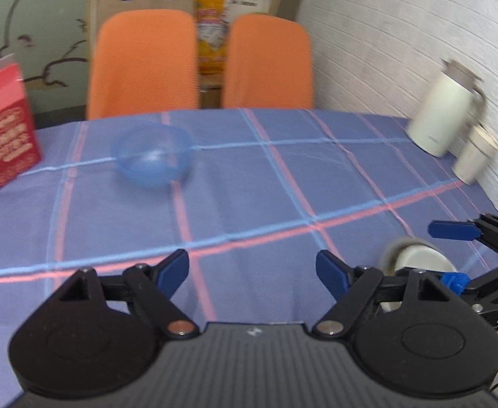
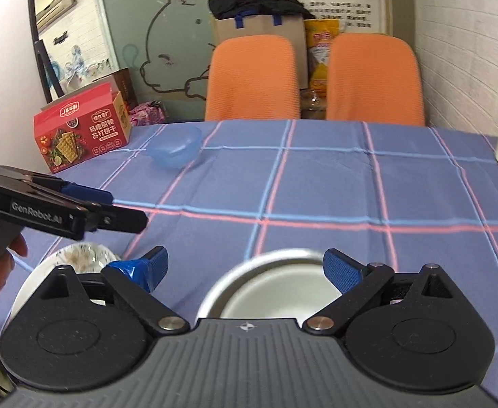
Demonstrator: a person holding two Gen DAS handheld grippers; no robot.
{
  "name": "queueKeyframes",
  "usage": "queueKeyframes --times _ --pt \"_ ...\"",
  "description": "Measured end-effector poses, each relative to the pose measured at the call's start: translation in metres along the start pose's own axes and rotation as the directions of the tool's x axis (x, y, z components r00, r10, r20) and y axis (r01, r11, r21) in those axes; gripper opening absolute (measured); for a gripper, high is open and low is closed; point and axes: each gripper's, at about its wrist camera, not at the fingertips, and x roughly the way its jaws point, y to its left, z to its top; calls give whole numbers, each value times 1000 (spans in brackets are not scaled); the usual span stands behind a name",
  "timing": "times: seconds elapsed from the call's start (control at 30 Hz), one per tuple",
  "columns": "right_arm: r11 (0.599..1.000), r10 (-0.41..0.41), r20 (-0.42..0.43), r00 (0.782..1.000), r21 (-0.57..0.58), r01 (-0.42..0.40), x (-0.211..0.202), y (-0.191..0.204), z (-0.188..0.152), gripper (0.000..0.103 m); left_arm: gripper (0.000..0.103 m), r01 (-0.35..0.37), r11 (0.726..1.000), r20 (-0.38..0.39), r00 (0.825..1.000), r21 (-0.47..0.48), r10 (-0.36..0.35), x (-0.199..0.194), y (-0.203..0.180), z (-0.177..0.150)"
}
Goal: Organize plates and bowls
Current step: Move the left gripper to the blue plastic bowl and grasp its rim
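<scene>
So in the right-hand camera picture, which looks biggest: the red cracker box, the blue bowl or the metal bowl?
As they look in the right wrist view:
1. Metal bowl, though it sits nearest the camera and is partly hidden, so its lead is unsure.
2. Red cracker box.
3. Blue bowl.

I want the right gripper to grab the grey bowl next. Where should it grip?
Probably the far rim of the grey bowl. It sits upright and open-topped just ahead of the open right gripper. Come down from above, one of the fingers inside the wall and one outside.
</scene>
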Motion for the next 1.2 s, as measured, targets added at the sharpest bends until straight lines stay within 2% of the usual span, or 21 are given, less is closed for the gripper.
queueKeyframes --times 0.13,0.2,0.37,0.5,0.7,0.8,1.03,1.13,1.2 --pt "998 32 -28 999 -48 -33 38 12 27 86 82 -103 993 10 995 -61 104 6 53 25" --pt "996 51 -45 998 -72 -54 57 18 40 86 82 -125 988 3 992 -86 126 15 73 39" --pt "985 118 -101 988 -115 -129 108 41 78 86 82 -129 982 -17 992 -139 128 57 104 85" --pt "977 140 -149 979 -141 -161 143 59 100 86 82 -131 975 -73 990 -182 119 98 115 106" --pt "976 118 -200 973 -157 -151 184 71 103 86 82 -155 976 -118 983 -156 138 133 116 111" --pt "975 119 -221 968 -156 -156 194 72 99 86 82 -145 975 -128 984 -166 125 145 121 113" --pt "977 94 -229 969 -165 -134 223 79 98 86 82 -158 971 -159 979 -178 130 173 130 114" --pt "976 86 -194 977 -180 -122 231 83 95 84 82 -145 976 -166 979 -162 118 174 132 116" --pt "966 80 -168 983 -229 -117 235 88 95 82 72 -134 981 -168 980 -139 110 173 132 116"
